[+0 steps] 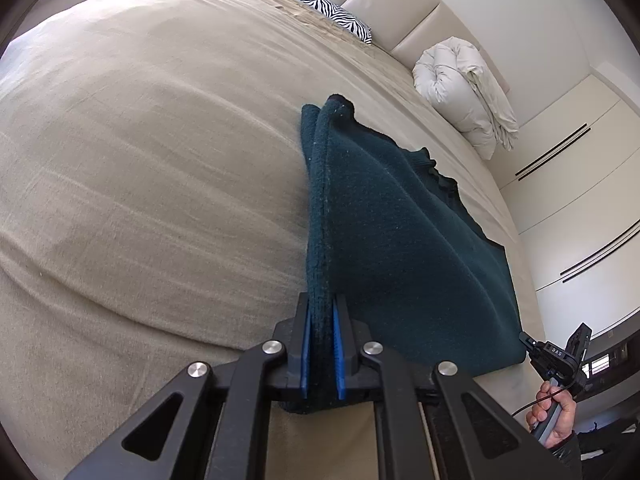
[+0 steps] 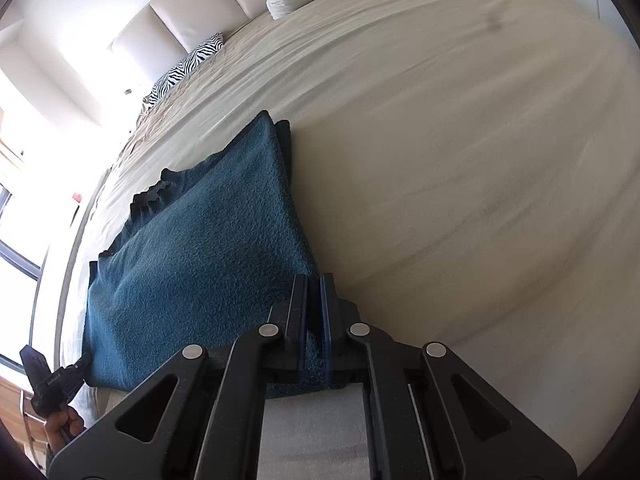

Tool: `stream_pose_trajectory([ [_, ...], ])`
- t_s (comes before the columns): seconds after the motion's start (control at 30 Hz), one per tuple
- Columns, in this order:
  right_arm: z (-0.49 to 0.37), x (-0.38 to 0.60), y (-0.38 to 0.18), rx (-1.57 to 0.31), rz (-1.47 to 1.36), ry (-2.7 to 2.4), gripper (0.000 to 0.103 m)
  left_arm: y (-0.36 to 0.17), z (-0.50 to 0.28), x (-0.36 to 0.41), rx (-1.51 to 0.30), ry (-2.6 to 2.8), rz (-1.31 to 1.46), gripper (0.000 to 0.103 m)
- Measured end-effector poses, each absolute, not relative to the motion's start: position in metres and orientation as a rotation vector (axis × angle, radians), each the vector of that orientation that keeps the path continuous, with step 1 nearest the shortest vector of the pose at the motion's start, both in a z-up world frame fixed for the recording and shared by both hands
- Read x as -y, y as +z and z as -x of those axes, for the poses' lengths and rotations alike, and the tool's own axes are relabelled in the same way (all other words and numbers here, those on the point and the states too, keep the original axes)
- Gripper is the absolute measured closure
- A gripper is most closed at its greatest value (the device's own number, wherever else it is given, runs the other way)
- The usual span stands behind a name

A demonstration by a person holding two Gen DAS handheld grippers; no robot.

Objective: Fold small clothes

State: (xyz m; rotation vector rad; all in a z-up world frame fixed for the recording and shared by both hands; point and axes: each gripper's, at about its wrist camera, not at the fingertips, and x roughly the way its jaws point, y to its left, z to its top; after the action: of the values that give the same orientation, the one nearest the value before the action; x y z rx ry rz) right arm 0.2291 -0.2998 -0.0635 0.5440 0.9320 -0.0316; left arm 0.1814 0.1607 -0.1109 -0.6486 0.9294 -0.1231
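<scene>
- The beige bed (image 1: 140,160) lies bare and wide to the left of the teal garment (image 1: 400,240), with only shallow wrinkles across it.
- The left claw (image 1: 322,344) is pressed together on a thick doubled edge of the garment; its blue pads (image 1: 306,344) grip both sides of the fold, and the cloth rises in a ridge from there toward the far corner.
- The garment is spread on the bed near the bed's right edge in the left wrist view, its dark ribbed trim showing along the far side.
- The right claw (image 2: 314,320) is pressed together on another corner of the garment (image 2: 200,260); from the left wrist view it shows small at the cloth's lower right corner, held by a hand (image 1: 554,416).
- In the right wrist view, open sheet runs to the right of the cloth.
- At the headboard (image 1: 400,4) sit a zebra pillow (image 1: 332,12) and a rolled white duvet (image 1: 464,92), well apart from the garment.
- The cloth below both claws is hidden by the linkages.
</scene>
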Motion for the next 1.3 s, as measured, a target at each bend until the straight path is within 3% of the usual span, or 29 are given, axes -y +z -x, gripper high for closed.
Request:
stream_pose_trajectory([
  [0.6,-0.229,0.302,-0.087,-0.934,-0.591,-0.044,0.098,-0.12,-0.174,-0.169,-0.909,-0.124,0.695,0.093],
  [0.77,-0.232,0.299,-0.081,-0.95,-0.584,-0.037,0.096,-0.108,-0.17,-0.171,-0.918,-0.112,0.667,0.086],
  [0.83,-0.229,0.302,-0.072,-0.942,-0.595,-0.056,0.086,-0.09,-0.165,-0.17,-0.89,-0.085,0.613,0.076],
  [0.93,-0.222,0.311,-0.053,-0.869,-0.611,-0.126,0.057,-0.054,-0.167,-0.164,-0.814,-0.054,0.506,0.053],
  [0.97,-0.22,0.314,-0.045,-0.836,-0.626,-0.137,0.05,-0.044,-0.174,-0.159,-0.796,-0.056,0.463,0.051],
  [1.1,-0.25,0.295,-0.022,-0.804,-0.64,-0.027,0.05,-0.024,-0.222,-0.127,-0.773,-0.095,0.303,0.05],
  [1.3,-0.335,0.204,-0.028,-0.9,-0.616,0.286,0.05,-0.042,-0.31,-0.073,-0.854,-0.085,0.132,0.05],
])
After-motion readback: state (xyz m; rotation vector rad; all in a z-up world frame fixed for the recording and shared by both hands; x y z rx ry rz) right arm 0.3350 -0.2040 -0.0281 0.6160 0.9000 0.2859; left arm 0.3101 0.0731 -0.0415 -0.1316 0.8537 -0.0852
